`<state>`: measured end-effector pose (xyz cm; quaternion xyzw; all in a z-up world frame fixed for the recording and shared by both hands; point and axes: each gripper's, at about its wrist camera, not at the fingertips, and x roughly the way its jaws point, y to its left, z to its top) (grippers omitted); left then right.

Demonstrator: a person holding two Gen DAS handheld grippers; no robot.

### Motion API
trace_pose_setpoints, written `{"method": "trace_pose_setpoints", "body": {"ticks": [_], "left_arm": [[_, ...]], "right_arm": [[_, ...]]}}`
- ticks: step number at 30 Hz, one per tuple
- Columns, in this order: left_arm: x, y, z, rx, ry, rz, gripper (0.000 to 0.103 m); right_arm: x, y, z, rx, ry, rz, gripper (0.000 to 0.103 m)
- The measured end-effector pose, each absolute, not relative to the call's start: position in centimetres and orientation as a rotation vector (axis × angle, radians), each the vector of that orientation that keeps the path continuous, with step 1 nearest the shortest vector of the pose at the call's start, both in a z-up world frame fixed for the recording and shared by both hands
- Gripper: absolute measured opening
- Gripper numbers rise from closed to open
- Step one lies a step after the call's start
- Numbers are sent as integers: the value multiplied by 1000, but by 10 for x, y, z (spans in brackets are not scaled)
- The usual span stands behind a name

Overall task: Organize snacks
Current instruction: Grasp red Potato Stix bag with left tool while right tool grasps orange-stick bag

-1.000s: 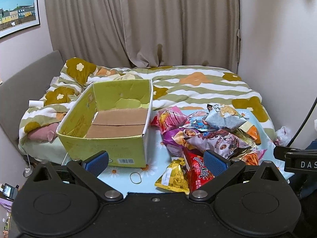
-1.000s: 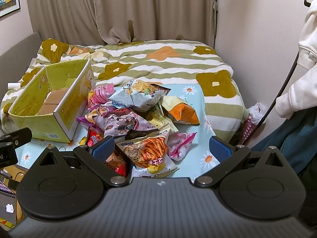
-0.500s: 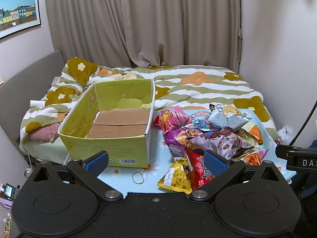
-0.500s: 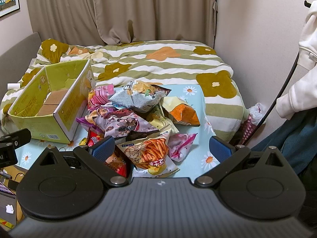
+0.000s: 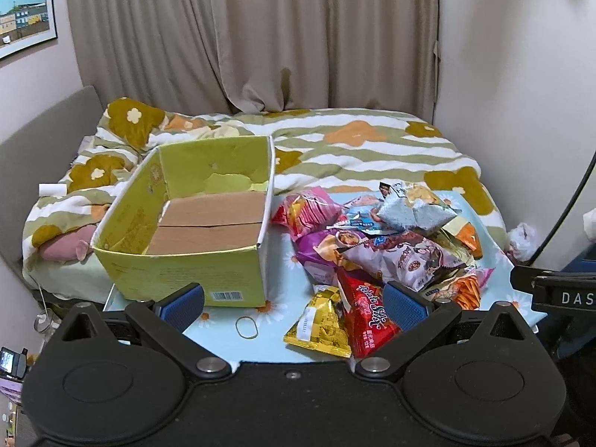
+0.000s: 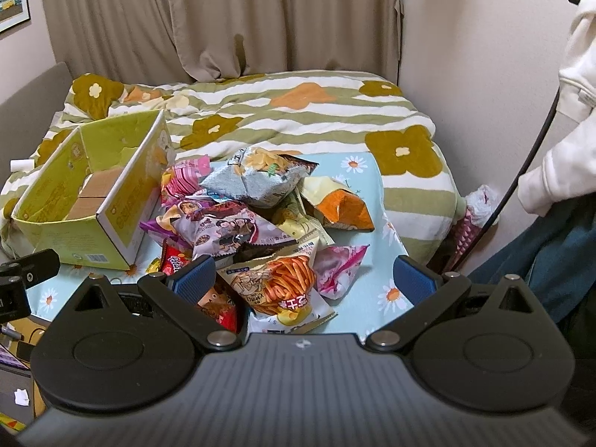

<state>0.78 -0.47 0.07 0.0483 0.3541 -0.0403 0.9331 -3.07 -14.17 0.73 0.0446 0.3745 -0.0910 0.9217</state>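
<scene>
Right wrist view: crinkled snack bags (image 6: pixel 257 223) heaped beside box (image 6: pixel 93 201); both grippers' fingers spread, empty.

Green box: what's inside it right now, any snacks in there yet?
No snacks show inside the green box. Only its brown cardboard bottom flaps are visible, folded shut. The near wall hides the front strip of the floor. The snack pile lies outside, to its right.

Both wrist cams face bed, share snack pile (image 5: pixel 376 246).

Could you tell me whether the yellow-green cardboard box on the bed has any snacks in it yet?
Empty. The cardboard box shows only its bare brown bottom flaps; the snack bags lie piled beside it.
</scene>
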Motion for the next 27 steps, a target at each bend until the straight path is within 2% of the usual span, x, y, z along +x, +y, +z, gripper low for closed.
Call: {"method": "trace_pose_setpoints", "body": {"ticks": [20, 27], "left_arm": [[15, 3, 1, 95, 718, -81, 103], [25, 2, -6, 30, 768, -184, 103]], "right_arm": [[-25, -139, 6, 102, 765, -217, 103], [-25, -141, 5, 107, 772, -225, 103]]}}
